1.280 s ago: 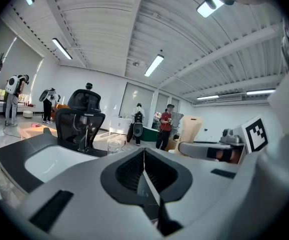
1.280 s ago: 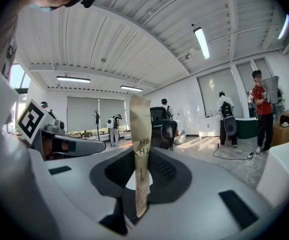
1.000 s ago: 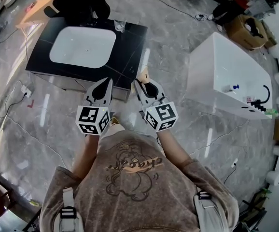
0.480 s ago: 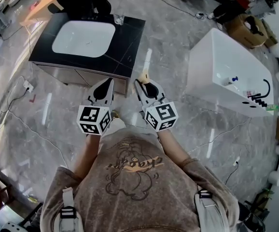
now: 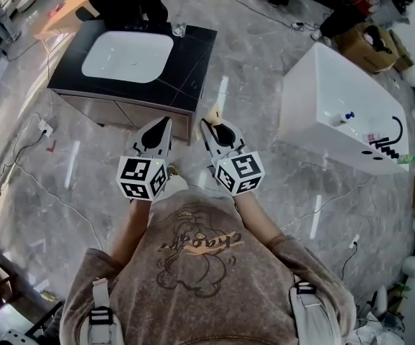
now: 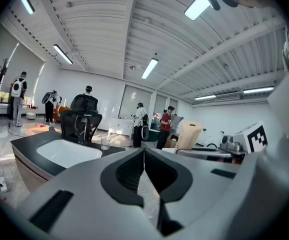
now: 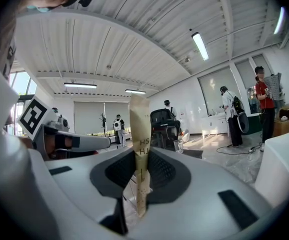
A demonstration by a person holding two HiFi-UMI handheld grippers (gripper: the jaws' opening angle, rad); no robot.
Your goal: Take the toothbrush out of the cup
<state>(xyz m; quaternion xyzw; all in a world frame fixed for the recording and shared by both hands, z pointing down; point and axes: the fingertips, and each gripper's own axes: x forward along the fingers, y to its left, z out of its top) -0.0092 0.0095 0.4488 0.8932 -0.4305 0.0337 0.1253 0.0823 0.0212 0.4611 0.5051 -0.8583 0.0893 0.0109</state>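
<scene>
My right gripper is shut on a flat tan paper packet with dark print, which stands upright between its pads and sticks out past the tips. The jaws have just closed a little further on it. Beside it, my left gripper is shut with nothing in it, its pads meeting in the left gripper view. Both are held level over the floor, short of the sink counter. A clear glass cup stands at the counter's far edge, also seen as the glass and the glass.
A black counter with a white basin stands ahead. A white bathtub is at the right. A black chair sits behind the counter. Cables run across the grey marble floor. Several people stand at the back of the room.
In the head view the counter now sits slightly higher and farther from the grippers. Both grippers keep the same pose side by side, and the packet stays in the right one.
</scene>
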